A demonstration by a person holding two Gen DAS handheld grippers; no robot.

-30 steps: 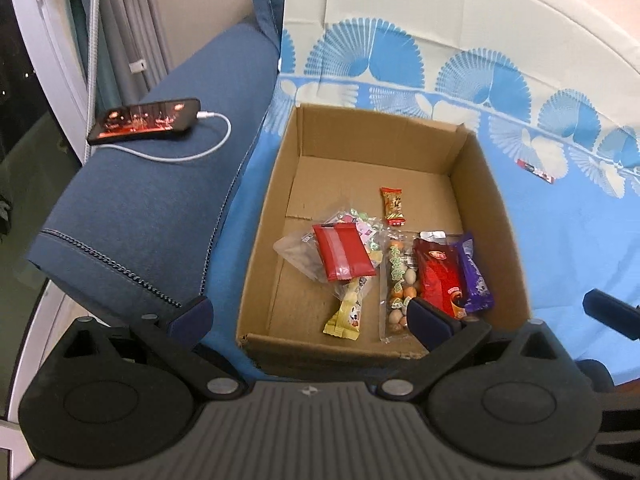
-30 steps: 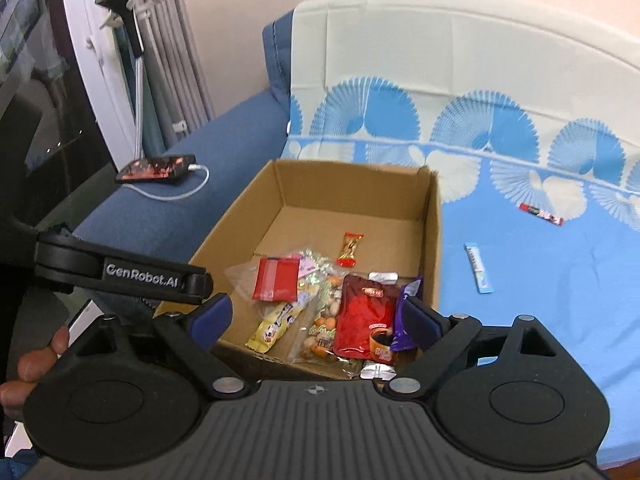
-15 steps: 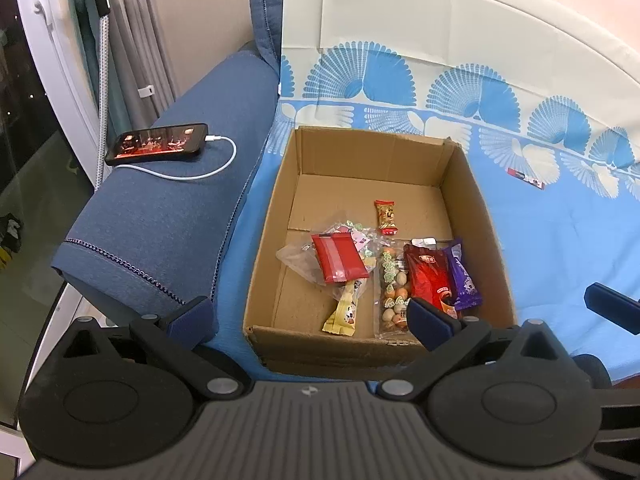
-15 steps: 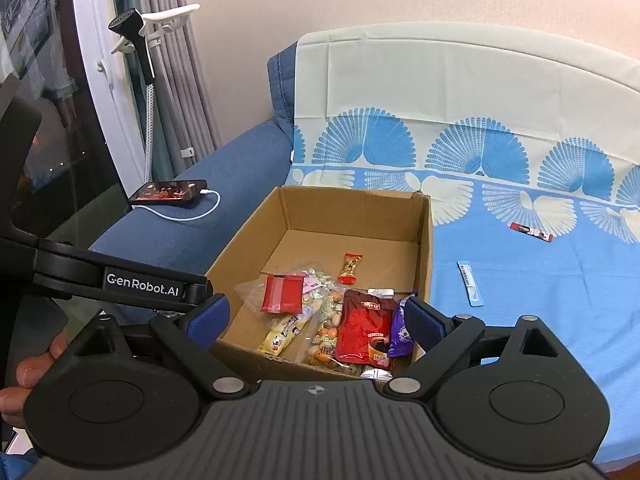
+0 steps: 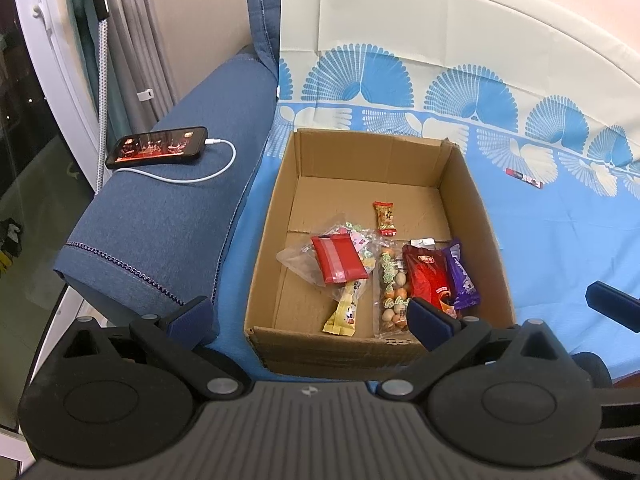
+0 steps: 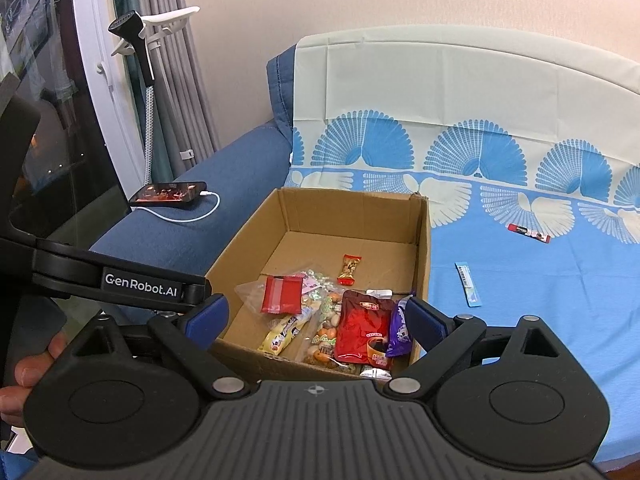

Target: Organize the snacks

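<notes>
An open cardboard box [image 5: 468, 184] [image 6: 424, 248] stands on the blue patterned sofa cover. It holds several snacks: a red pouch [image 5: 426, 276] [image 6: 362, 328], a purple packet [image 5: 462, 280] [image 6: 400, 330], a flat red packet [image 5: 338, 266] [image 6: 282, 294], a yellow bar [image 5: 346, 314] [image 6: 284, 334], a nut bag [image 5: 394, 296] and a small orange candy [image 5: 385, 218] [image 6: 349, 269]. A light blue stick [image 6: 468, 284] and a red stick [image 5: 523, 178] [image 6: 528, 233] lie on the cover right of the box. My left gripper [image 5: 308, 314] and right gripper [image 6: 316, 320] are open, empty, held before the box's near edge.
A phone [image 5: 158, 148] [image 6: 168, 193] with a white cable lies on the blue sofa arm left of the box. A garment steamer [image 6: 132, 32] and grey curtains stand by the window at the left. The sofa back rises behind the box.
Both grippers have pulled back and up from the box, so the box looks smaller and more of the sofa back shows. Both stay open and empty.
</notes>
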